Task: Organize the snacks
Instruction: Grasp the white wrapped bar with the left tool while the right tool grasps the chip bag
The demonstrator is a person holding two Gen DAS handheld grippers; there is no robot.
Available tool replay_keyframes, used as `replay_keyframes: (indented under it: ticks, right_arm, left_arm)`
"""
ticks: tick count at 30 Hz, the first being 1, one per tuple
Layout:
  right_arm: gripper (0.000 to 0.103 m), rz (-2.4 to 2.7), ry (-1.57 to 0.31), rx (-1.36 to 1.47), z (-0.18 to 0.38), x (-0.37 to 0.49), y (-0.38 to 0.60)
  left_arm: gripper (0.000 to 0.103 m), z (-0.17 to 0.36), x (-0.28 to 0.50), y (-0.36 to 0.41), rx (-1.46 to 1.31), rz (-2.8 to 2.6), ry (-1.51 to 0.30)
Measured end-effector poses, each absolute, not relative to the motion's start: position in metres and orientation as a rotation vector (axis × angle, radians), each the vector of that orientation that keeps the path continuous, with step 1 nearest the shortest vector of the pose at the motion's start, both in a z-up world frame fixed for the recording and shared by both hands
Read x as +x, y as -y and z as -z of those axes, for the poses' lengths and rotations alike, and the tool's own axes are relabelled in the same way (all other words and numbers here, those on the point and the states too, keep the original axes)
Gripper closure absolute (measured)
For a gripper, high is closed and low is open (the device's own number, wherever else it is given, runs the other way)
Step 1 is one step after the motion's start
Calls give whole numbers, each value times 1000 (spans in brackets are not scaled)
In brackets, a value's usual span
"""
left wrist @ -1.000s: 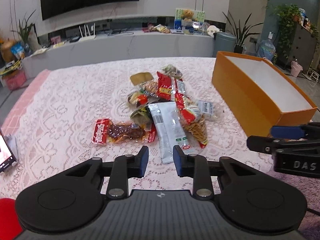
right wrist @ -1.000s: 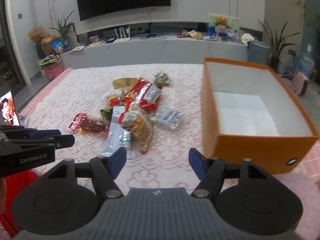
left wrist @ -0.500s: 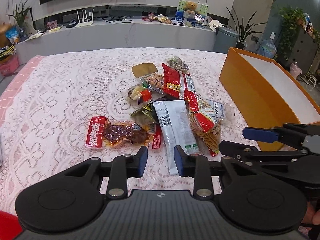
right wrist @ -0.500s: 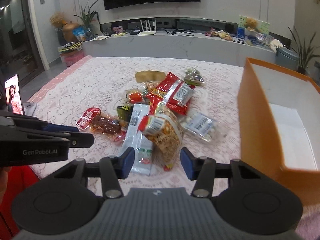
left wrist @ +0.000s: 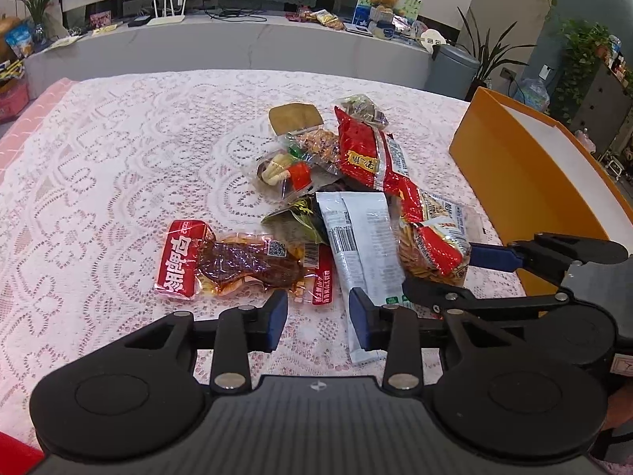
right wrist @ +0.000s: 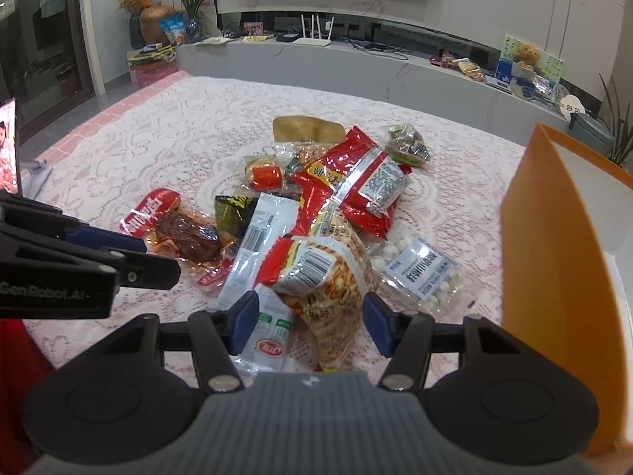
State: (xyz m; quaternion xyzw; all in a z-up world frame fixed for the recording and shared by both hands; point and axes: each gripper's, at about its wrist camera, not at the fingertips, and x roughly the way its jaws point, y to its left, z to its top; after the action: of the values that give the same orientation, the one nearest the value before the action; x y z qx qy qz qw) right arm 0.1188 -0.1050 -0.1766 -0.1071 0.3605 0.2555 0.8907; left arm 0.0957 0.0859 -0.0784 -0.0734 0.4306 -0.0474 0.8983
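A pile of snack packets lies on the lace tablecloth. It includes a red meat packet (left wrist: 233, 263), a long white packet (left wrist: 362, 245), a red-and-clear cracker bag (right wrist: 328, 273), a large red bag (right wrist: 356, 182) and a clear bag of white candies (right wrist: 415, 273). My left gripper (left wrist: 318, 318) is open, low over the cloth in front of the meat packet and the white packet. My right gripper (right wrist: 310, 320) is open, its fingers on either side of the near end of the cracker bag. An open orange box (right wrist: 554, 245) stands to the right.
The table is covered by a pink-white lace cloth (left wrist: 118, 166). A phone (right wrist: 10, 146) stands at the table's left edge. Behind the table runs a grey counter (left wrist: 253, 43) with routers and clutter. A grey bin (left wrist: 453, 67) and plants stand at the far right.
Both grippers have moved forward and down toward the snack pile. The right gripper swung left from the orange box to the cracker bag, narrowing midway and widening again. The left gripper's opening has widened a little.
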Motion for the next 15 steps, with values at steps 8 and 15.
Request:
replay_keyframes:
  ticks: [8, 15]
  right_arm:
    - [66, -517, -733, -198, 170, 128, 113]
    - [75, -477, -750, -98, 157, 129, 146]
  left_arm:
    - [52, 86, 107, -82, -216, 113, -924]
    - [30, 92, 120, -62, -220, 89, -955]
